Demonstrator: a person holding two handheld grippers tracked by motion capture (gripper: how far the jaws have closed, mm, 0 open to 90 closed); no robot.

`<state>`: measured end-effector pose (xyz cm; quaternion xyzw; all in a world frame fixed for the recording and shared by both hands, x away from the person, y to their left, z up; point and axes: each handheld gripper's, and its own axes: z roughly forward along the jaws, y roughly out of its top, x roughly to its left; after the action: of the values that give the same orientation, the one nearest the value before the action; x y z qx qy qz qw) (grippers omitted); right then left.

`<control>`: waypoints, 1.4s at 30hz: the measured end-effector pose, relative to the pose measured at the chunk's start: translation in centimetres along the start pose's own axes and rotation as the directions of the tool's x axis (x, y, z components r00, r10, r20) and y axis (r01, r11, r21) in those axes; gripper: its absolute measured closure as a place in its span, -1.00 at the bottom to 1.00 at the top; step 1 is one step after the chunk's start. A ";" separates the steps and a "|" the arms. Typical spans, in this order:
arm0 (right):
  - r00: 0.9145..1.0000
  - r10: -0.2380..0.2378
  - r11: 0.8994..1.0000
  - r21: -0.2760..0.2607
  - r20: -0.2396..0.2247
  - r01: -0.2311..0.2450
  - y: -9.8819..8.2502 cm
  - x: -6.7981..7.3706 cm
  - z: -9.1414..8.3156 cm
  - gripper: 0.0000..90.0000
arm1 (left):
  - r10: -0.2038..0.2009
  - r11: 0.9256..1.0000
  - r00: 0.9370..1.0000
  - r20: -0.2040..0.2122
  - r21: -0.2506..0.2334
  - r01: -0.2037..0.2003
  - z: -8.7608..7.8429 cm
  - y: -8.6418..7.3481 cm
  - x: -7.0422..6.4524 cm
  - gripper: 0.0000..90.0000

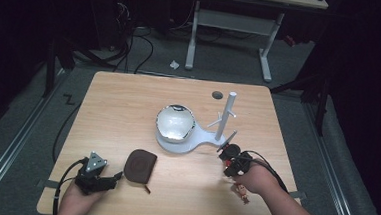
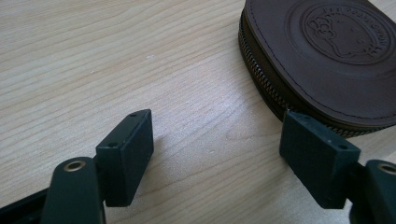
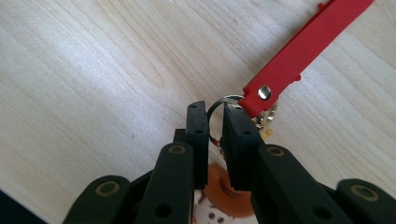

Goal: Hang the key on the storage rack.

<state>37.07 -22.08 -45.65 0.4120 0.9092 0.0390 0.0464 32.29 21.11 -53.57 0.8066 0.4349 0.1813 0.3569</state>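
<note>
Keyring (image 3: 219, 109) is sitting nipped between your right gripper (image 3: 215, 112) pads, red strap (image 3: 299, 51) trailing ahead, hanging on stand (image 1: 223, 120) pending; left gripper (image 2: 219, 135) is idling wide.

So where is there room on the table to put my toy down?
The far left corner of the table is bare, and so is the left side beside the bowl. It is crowded around the white stand and brown pouch.

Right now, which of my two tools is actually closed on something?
The right tool: its jaws pinch the metal key ring carrying the red strap. The left tool stands open beside the brown zip pouch.
</note>
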 end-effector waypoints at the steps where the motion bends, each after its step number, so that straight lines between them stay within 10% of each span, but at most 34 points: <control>1: 1.000 0.005 1.000 -0.004 0.000 -0.005 -0.1 -0.1 -0.2 0.81 | 0.000 1.000 1.000 0.000 0.000 0.000 0.0 0.0 0.0 -0.42; 8: 0.997 0.003 1.000 -0.007 -0.079 -0.004 -0.4 -0.2 -1.2 0.81 | 0.001 1.000 1.000 0.001 0.001 -0.001 0.0 0.0 0.0 -0.42; 15: 0.981 -0.015 0.999 0.029 -0.195 0.021 0.0 1.7 2.1 0.81 | 0.002 1.000 1.000 0.001 0.000 -0.002 0.0 0.0 0.0 -0.41; 27: 0.995 0.049 0.998 -0.029 -0.085 -0.052 -1.2 -2.0 0.6 0.80 | 0.003 1.000 1.000 0.002 0.000 -0.003 0.0 0.0 0.0 -0.42; 42: 0.982 0.179 0.984 -0.002 -0.061 -0.179 -3.5 -4.6 1.2 0.65 | 0.002 1.000 1.000 0.000 -0.002 -0.002 0.0 0.0 0.0 -0.42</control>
<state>37.59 -27.84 -46.96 0.4906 0.8692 0.0589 0.0169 32.28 21.07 -53.60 0.8066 0.4339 0.1821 0.3576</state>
